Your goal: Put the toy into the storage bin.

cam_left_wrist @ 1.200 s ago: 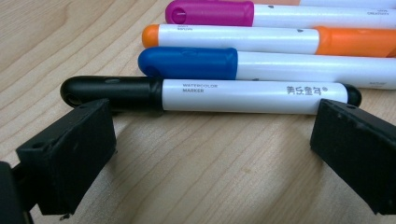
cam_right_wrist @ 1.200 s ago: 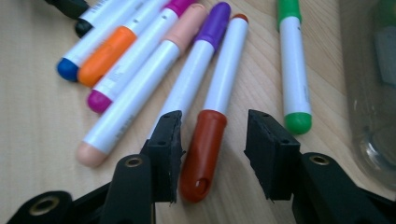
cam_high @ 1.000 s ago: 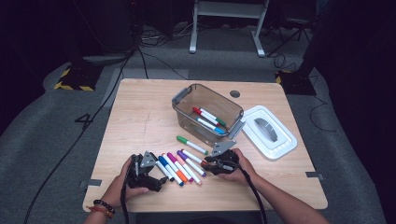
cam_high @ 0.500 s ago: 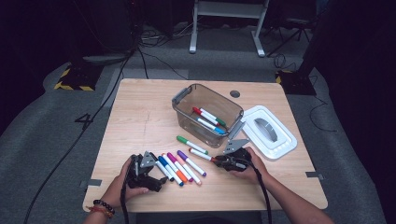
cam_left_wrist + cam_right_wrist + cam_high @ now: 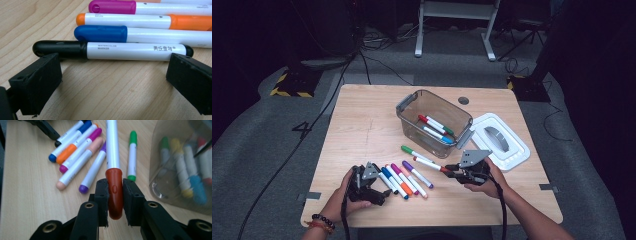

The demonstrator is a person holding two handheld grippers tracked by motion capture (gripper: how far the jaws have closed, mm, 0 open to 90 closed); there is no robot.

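My right gripper point(image 5: 115, 202) is shut on the red cap of a white marker point(image 5: 114, 187), whose barrel points away over the table. In the high view this red marker point(image 5: 429, 164) hangs slightly above the wood in my right gripper point(image 5: 451, 170), just in front of the clear bin point(image 5: 412, 107). My left gripper point(image 5: 112, 82) stands open on the table. A black-capped marker point(image 5: 130, 51) lies crosswise just beyond its fingertips, untouched. In the high view the left gripper point(image 5: 379, 192) sits at the left end of a row of markers point(image 5: 404, 180).
The bin holds several markers point(image 5: 434, 127). A green marker point(image 5: 414, 152) lies in front of it. The bin's white lid point(image 5: 517, 150) rests to the right. Blue point(image 5: 100, 33), orange point(image 5: 125, 21) and magenta point(image 5: 112, 7) markers lie beyond the black one.
My right gripper has shut on the red marker, lifted it off the table and carried it a little to the right. The left hand has stayed still.
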